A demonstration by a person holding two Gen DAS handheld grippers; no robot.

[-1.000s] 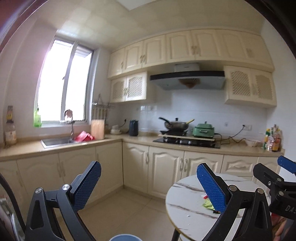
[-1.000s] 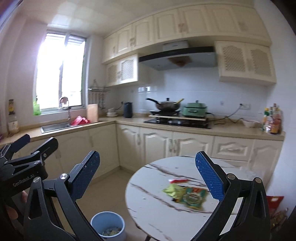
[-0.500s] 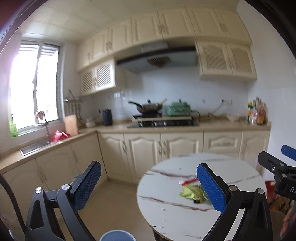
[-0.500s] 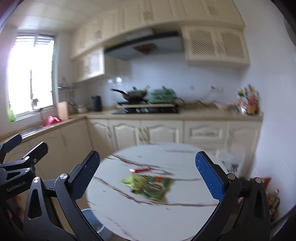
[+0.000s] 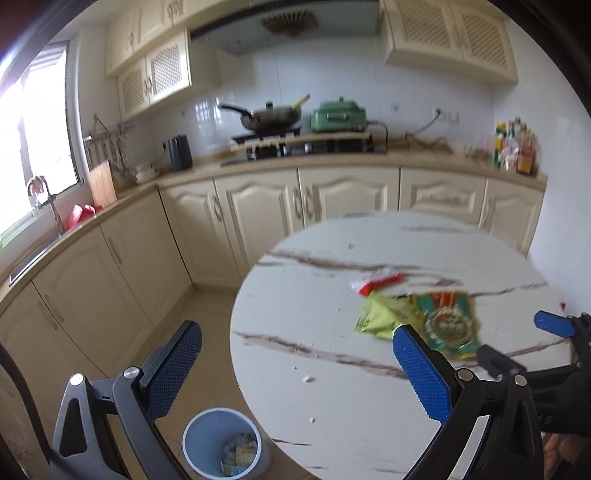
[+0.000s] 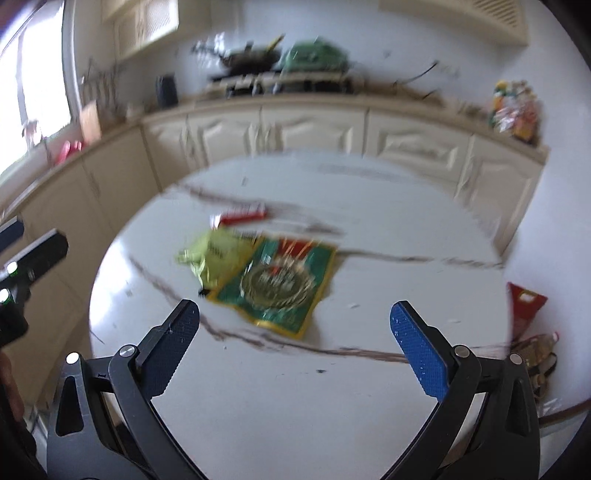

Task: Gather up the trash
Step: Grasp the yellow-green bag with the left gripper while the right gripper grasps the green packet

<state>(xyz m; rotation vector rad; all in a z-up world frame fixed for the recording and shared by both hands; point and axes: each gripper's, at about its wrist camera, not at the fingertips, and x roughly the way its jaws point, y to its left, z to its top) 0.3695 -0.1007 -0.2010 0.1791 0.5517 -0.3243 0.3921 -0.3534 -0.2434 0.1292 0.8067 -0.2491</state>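
A kitchen with cream raised-panel base cabinets (image 5: 258, 218) runs in an L under a beige countertop (image 5: 424, 157). White tiled walls (image 5: 406, 92) rise to lattice-fronted upper cabinets (image 5: 450, 33) and a range hood (image 5: 284, 26). Bright daylight pours through a window (image 5: 33, 147) at left, above a sink with a faucet (image 5: 44, 192). A wok (image 5: 271, 116) and a green cooker (image 5: 338, 116) sit on the stove. A round marble-patterned table (image 5: 332, 406) stands on the beige tile floor (image 5: 207, 306).
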